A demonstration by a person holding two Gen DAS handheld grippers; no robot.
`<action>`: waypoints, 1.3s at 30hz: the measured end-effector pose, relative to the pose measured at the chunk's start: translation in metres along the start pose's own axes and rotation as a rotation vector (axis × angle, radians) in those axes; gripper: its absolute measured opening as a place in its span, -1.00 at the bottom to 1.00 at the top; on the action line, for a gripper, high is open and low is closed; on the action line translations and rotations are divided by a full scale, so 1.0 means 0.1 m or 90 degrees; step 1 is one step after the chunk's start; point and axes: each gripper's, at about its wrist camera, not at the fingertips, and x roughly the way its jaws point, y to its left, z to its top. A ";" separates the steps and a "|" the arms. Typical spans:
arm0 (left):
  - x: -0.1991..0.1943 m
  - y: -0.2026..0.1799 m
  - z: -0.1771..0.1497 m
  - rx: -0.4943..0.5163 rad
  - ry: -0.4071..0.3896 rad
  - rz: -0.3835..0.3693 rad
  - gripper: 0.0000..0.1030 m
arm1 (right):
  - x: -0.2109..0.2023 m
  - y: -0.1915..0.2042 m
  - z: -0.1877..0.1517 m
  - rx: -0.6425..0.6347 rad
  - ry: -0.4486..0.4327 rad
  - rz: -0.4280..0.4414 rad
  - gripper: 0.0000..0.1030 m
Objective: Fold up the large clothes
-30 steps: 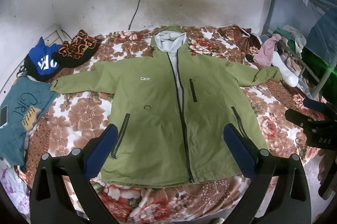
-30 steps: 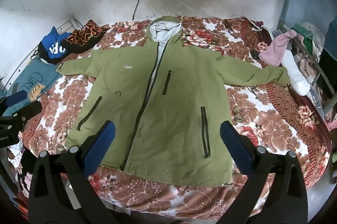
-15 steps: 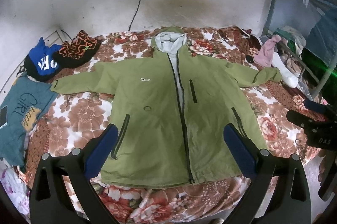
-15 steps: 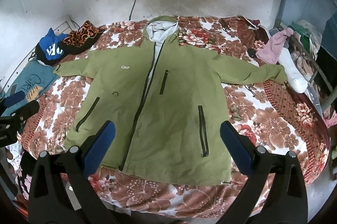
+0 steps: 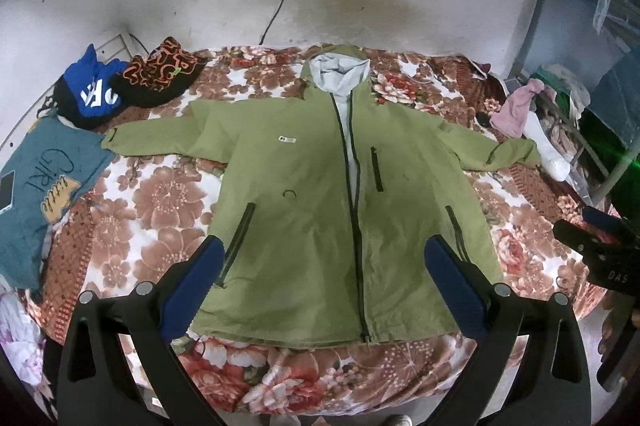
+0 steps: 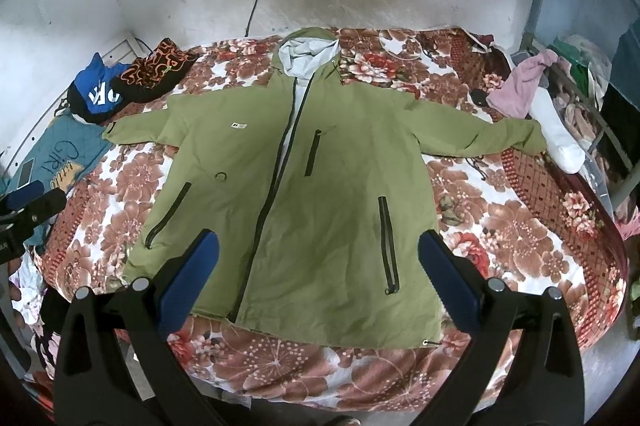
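A large olive-green hooded jacket [image 5: 320, 193] lies flat and face up on the floral bedspread [image 5: 160, 193], zipped, with both sleeves spread out to the sides. It also shows in the right wrist view [image 6: 304, 209]. My left gripper [image 5: 324, 258] is open and empty, held above the jacket's hem. My right gripper [image 6: 318, 254] is open and empty too, above the hem a little further right. Its side shows at the right edge of the left wrist view [image 5: 596, 238].
Blue and black folded clothes [image 5: 92, 93], an orange-patterned garment [image 5: 160, 73] and a teal shirt [image 5: 44, 173] lie at the bed's left. A pink cloth [image 5: 516, 109] and a white sock [image 5: 548, 149] lie at the right, by a metal rack [image 5: 580, 145]. The wall is behind the bed.
Both grippers have drifted slightly; the jacket sits a little higher and further left in the right wrist view. The jacket itself has not moved.
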 end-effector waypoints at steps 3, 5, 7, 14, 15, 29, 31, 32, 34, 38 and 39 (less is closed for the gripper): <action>0.00 -0.04 -0.02 0.022 0.001 -0.002 0.90 | 0.01 0.01 -0.02 0.001 0.004 0.001 0.91; 0.00 -0.08 -0.02 0.033 -0.002 0.002 0.90 | 0.02 0.00 -0.01 0.002 0.005 0.001 0.91; 0.01 -0.07 -0.02 0.029 0.002 0.000 0.90 | 0.02 0.01 -0.01 0.001 0.007 0.001 0.91; 0.03 -0.14 0.02 0.041 0.005 0.011 0.90 | 0.02 -0.03 -0.02 0.003 0.010 0.001 0.91; 0.03 -0.15 0.02 0.042 0.007 0.014 0.90 | 0.02 -0.05 -0.01 0.008 0.016 0.002 0.91; 0.01 -0.32 0.22 0.038 0.037 0.018 0.90 | -0.04 -0.12 0.30 -0.029 0.051 -0.004 0.91; 0.02 -0.30 0.26 0.040 0.035 0.023 0.90 | -0.03 -0.14 0.33 -0.019 0.052 0.002 0.91; 0.05 -0.30 0.27 0.042 0.035 0.025 0.90 | -0.02 -0.14 0.35 -0.018 0.053 0.002 0.91; 0.09 -0.28 0.29 0.037 0.041 0.027 0.90 | 0.02 -0.15 0.36 -0.016 0.058 -0.001 0.91; 0.18 -0.13 0.29 0.002 0.058 0.028 0.90 | 0.13 -0.14 0.42 -0.002 0.072 0.008 0.91; 0.20 -0.06 0.29 -0.006 0.058 0.034 0.90 | 0.16 -0.12 0.46 -0.002 0.074 0.014 0.91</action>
